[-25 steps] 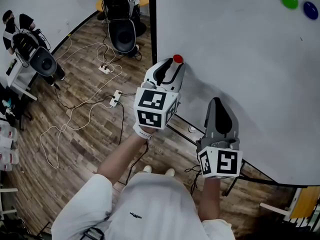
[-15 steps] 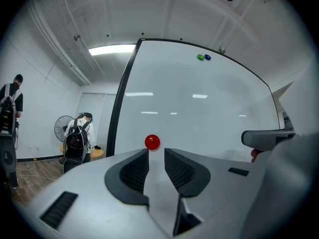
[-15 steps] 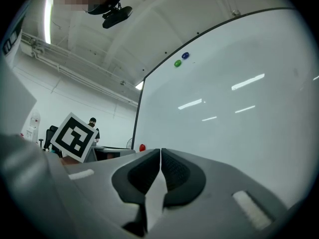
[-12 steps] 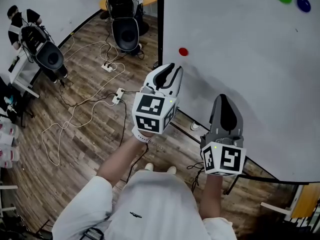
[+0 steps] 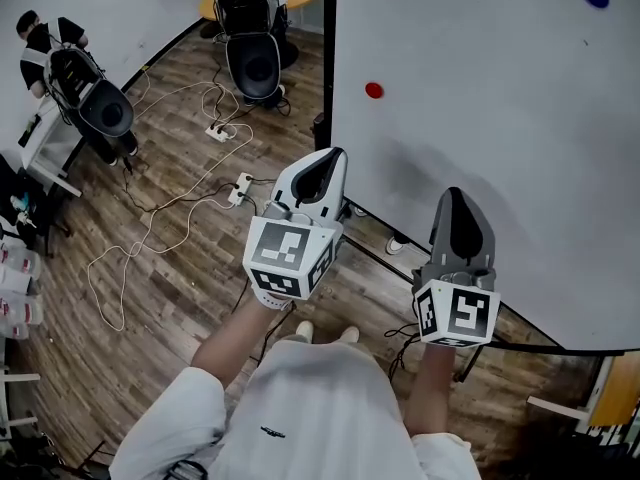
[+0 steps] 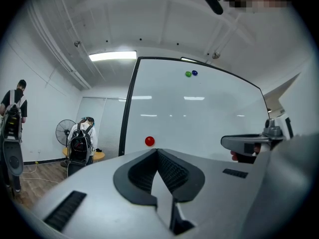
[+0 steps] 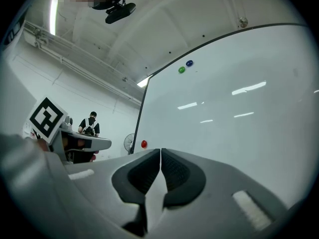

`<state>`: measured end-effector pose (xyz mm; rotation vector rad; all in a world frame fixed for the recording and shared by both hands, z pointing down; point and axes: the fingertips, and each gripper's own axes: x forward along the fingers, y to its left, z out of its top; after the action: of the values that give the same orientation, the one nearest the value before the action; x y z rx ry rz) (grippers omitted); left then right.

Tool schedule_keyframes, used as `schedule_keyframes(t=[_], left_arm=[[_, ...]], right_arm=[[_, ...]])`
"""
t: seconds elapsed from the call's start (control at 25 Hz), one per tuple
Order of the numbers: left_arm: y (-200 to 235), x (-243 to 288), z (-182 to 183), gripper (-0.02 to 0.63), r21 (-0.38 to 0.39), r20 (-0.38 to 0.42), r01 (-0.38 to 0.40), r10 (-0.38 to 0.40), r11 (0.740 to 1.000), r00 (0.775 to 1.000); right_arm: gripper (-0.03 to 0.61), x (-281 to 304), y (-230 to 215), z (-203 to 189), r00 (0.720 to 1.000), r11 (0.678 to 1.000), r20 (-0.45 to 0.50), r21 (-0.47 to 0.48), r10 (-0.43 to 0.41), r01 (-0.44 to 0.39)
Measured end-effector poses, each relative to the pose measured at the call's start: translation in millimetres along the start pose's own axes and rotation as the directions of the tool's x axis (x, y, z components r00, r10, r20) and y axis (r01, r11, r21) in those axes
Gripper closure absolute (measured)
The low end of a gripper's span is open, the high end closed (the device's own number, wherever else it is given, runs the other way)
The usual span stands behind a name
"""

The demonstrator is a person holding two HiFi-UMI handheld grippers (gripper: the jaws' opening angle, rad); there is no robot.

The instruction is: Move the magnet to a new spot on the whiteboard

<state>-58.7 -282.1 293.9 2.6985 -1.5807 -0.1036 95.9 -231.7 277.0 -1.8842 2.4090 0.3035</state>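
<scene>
My left gripper (image 5: pixel 334 156) has its jaws pressed together with nothing between them. The red magnet (image 5: pixel 374 90) sits on the whiteboard (image 5: pixel 480 128) near its left edge, ahead of those tips and clear of them. My right gripper (image 5: pixel 455 196) is likewise closed and empty, farther from the magnet.
</scene>
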Motion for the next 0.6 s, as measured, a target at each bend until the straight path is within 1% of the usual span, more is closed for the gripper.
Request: schedule_keyframes(t=[0.2, 0.48, 0.6], left_arm=[[-7.4, -26.5, 2.6, 0.607, 0.006, 0.006, 0.025, -0.025, 1.0, 1.0], [-10.7, -48.5, -11.4, 0.607, 0.0, -0.009, 0.031, -0.031, 1.0, 0.999], [-11.4, -52.4, -17.6, 0.607, -0.011, -0.018, 0.033, -0.033, 0.999, 0.999]], right_arm=[[0.572, -10.5, 0.8, 1.7, 1.0, 1.0, -0.011, -0.018, 0.005, -0.005], [0.572, -28.7, 10.2, -8.7, 0.999, 0.999, -0.031, -0.025, 0.035, -0.036], [0.572, -34.0, 11.0, -10.6, 0.999, 0.999, -0.039, -0.004, 0.031, -0.031]])
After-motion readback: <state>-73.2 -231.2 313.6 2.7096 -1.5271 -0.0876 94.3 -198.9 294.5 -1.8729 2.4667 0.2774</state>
